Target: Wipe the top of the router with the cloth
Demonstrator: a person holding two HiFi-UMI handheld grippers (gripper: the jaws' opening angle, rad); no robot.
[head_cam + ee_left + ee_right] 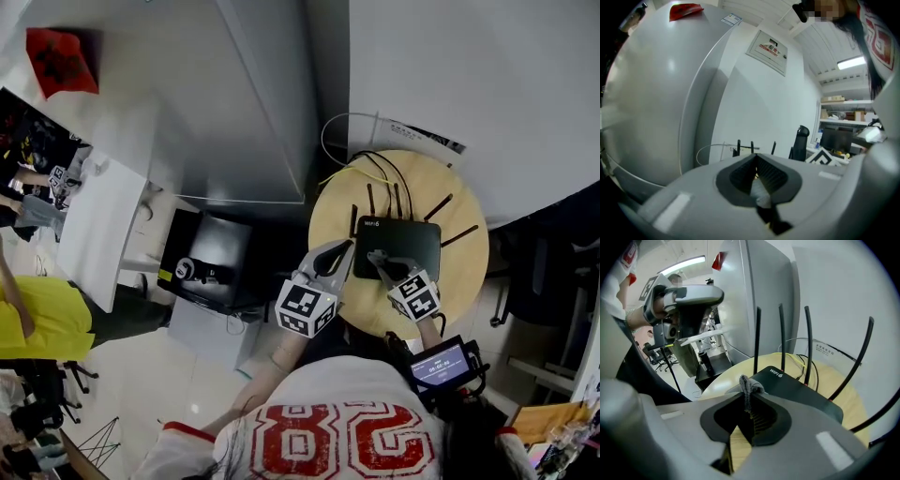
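Presently we list: right tool (748,391), jaws pinching the grey cloth (749,382), over the near edge of the black router (405,242). Its top runs ahead of this tool, long axis crosswise, on the round counter (330,214). Left tool (756,157), jaws pressed together, sits beside the router's left edge.

We see, in the head view, a round wooden table (466,267) at centre right, below a white wall (469,66). A grey panel (225,94) fills the upper middle, a red paper (61,58) the upper left. A pale, glossy floor (178,375) lies at lower left.
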